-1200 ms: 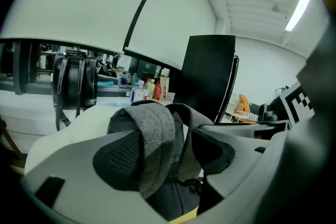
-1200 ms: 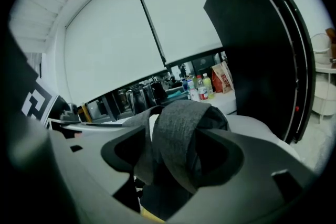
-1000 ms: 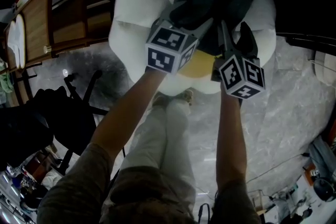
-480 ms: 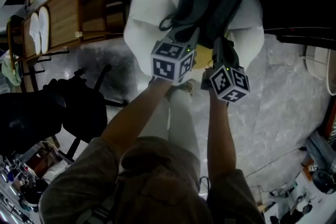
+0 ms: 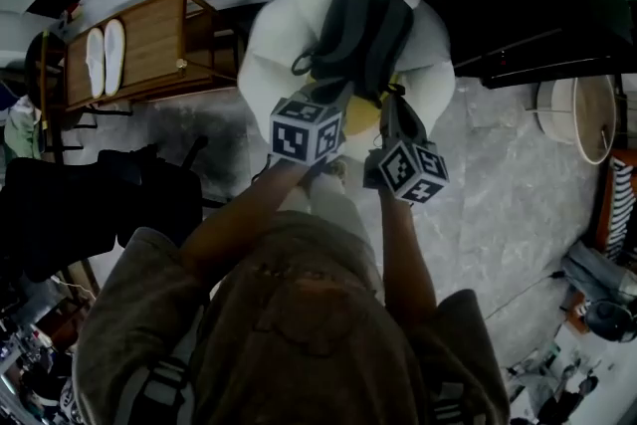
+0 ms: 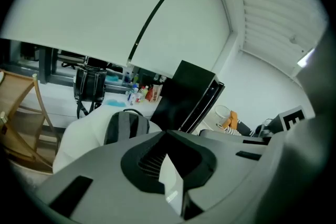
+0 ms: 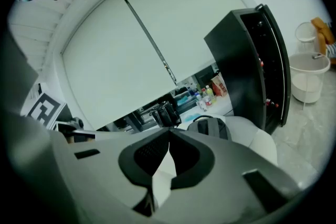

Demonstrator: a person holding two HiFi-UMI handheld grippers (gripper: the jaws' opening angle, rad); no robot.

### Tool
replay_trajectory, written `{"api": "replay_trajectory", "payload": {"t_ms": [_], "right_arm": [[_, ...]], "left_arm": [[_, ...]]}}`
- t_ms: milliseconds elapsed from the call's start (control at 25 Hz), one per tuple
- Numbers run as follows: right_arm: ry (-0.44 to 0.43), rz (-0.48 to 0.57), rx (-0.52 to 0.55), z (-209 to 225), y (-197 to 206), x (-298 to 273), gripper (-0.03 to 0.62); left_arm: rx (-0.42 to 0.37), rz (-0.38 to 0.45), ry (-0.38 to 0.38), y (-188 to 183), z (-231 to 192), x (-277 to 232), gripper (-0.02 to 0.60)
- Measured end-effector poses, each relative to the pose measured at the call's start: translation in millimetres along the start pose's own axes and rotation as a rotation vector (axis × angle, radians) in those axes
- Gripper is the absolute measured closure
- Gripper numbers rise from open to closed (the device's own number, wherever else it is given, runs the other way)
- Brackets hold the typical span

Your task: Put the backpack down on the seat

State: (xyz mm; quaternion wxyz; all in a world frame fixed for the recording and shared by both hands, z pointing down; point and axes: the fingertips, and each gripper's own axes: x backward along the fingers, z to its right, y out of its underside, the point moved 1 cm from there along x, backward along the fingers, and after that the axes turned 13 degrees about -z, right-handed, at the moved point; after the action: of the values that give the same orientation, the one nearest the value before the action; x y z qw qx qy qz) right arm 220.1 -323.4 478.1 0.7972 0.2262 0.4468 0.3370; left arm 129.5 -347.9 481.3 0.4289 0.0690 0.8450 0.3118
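Note:
A grey and black backpack [image 5: 363,25] rests upright on the white padded seat [image 5: 274,60], leaning on its backrest. Neither gripper touches it. In the head view my left gripper [image 5: 341,95] and right gripper [image 5: 390,101] hover side by side just short of the seat's front edge, pointing at the pack. The left gripper view has the backpack [image 6: 125,126] on the seat [image 6: 81,136] beyond my left gripper [image 6: 167,135], whose jaws are shut on nothing. The right gripper view shows the same backpack [image 7: 211,126] past my right gripper [image 7: 169,132], also shut and empty.
A wooden rack [image 5: 139,50] stands left of the seat and a black office chair [image 5: 109,204] nearer on the left. A tall black cabinet [image 5: 537,5] is on the right, with a white bucket [image 5: 582,114] beside it. A black bag [image 6: 89,84] and bottles [image 6: 142,93] sit on the counter behind.
Both grippers have drawn back from the backpack toward the person and now stand clear of it. The backpack stays on the seat, and the whole view has pulled away from it.

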Motion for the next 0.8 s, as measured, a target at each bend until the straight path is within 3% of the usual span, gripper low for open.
{"api": "replay_trajectory", "payload": {"t_ms": [400,560,800], "right_arm": [[-0.174,0.04,0.187,-87,-20,99,0.594],[-0.266,0.078,0.285,-119,-27,132,0.594],[-0.395,0.167,0.392,-159,-32,165,0.594]], "left_arm": [[-0.137,0.089,0.167,-22,85,99,0.581],[-0.265,0.148,0.229,-24,103,141,0.581],[-0.47,0.3,0.315,-22,126,194,0.581]]}}
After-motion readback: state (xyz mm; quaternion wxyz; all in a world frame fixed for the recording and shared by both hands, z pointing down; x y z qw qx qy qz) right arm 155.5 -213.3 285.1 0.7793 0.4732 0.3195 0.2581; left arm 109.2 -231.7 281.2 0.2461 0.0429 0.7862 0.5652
